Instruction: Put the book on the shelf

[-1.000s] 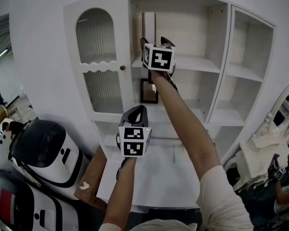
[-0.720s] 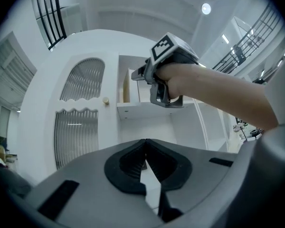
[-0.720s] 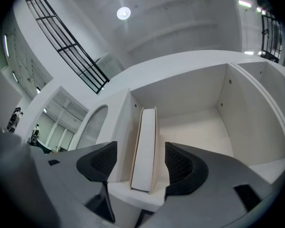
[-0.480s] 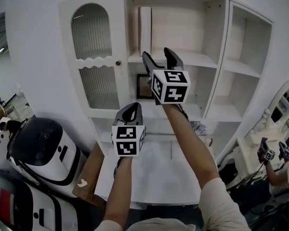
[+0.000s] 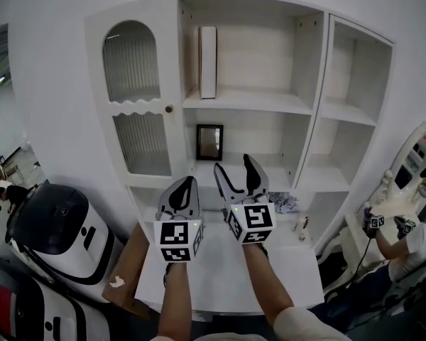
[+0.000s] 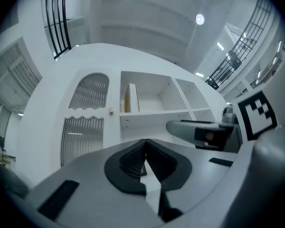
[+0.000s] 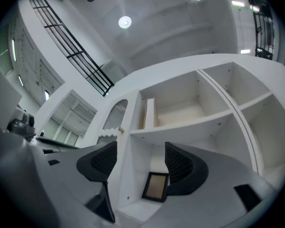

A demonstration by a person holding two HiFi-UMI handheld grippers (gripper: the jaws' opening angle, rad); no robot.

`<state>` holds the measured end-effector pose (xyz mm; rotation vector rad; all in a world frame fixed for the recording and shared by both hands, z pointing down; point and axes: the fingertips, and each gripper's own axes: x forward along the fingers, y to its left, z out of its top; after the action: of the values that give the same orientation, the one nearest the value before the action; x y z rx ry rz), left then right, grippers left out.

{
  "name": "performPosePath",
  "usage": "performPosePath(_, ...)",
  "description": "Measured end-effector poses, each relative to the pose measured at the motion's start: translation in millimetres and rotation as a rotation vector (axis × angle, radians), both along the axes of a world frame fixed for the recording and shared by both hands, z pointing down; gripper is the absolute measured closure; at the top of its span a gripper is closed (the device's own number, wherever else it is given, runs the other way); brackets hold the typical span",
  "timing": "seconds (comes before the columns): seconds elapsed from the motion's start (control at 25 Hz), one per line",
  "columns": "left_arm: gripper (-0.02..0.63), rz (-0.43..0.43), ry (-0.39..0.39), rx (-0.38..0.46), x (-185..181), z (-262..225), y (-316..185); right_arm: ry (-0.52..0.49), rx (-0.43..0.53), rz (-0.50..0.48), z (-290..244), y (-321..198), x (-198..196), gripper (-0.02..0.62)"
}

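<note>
A white book (image 5: 208,62) stands upright on the top shelf (image 5: 247,101) of the white cabinet, at the left end against the divider; it also shows as the book (image 7: 148,113) and the book (image 6: 132,98) in the gripper views. My right gripper (image 5: 238,172) is low, well below that shelf, open and empty, with jaws pointing up. My left gripper (image 5: 184,189) hangs beside it on the left, shut on nothing. Both are far from the book.
A small dark picture frame (image 5: 209,141) stands on the second shelf. A closed cabinet door (image 5: 136,98) with ribbed glass is at the left. A white table (image 5: 220,279) lies below my arms. Black-and-white machines (image 5: 57,233) sit at lower left; a person (image 5: 405,236) is at the right.
My right gripper has let go of the book, drawn back from the top shelf and come down beside the left gripper. The book stays upright on the shelf. The left gripper dropped slightly.
</note>
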<state>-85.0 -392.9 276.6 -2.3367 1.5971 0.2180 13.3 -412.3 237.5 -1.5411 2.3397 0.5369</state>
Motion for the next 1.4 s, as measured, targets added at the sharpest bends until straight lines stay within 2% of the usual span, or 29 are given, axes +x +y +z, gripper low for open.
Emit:
performPosePath(0.12, 0.591, 0.034, 0.004, -0.041, 3.3, 23.1, 9.2, 0.008, -0.018, 0.012, 40.9, 10.7, 4.6, 0.275)
performPosePath(0.28, 0.590, 0.052, -0.012, -0.084, 4.0, 65.5, 23.6, -0.036, -0.074, 0.025, 86.9, 24.4, 17.9, 0.276)
performPosePath(0.36, 0.591, 0.056, -0.014, -0.070, 3.9, 77.3, 28.8, -0.017, -0.094, 0.041, 102.6, 26.8, 24.9, 0.278)
performPosePath(0.52, 0.591, 0.123, -0.029, -0.072, 8.0, 99.4, 32.5, 0.067, -0.154, 0.071, 130.9, 21.9, 19.8, 0.299)
performPosePath(0.68, 0.591, 0.098, -0.006, -0.105, -0.6, 119.6, 28.7, 0.066, -0.177, 0.034, 152.2, 26.5, 7.5, 0.311)
performPosePath(0.84, 0.590, 0.082, -0.008, -0.114, -4.1, 127.4, 22.8, 0.056, -0.175, 0.044, 158.6, 25.6, 10.8, 0.370)
performPosePath(1.16, 0.591, 0.099, -0.014, -0.102, 2.7, 128.7, 22.1, 0.004, -0.171, 0.032, 157.6, 24.9, 10.8, 0.560)
performPosePath(1.4, 0.589, 0.102, -0.014, -0.095, 6.1, 126.9, 18.8, -0.005, -0.179, 0.044, 159.8, 21.0, 15.5, 0.571)
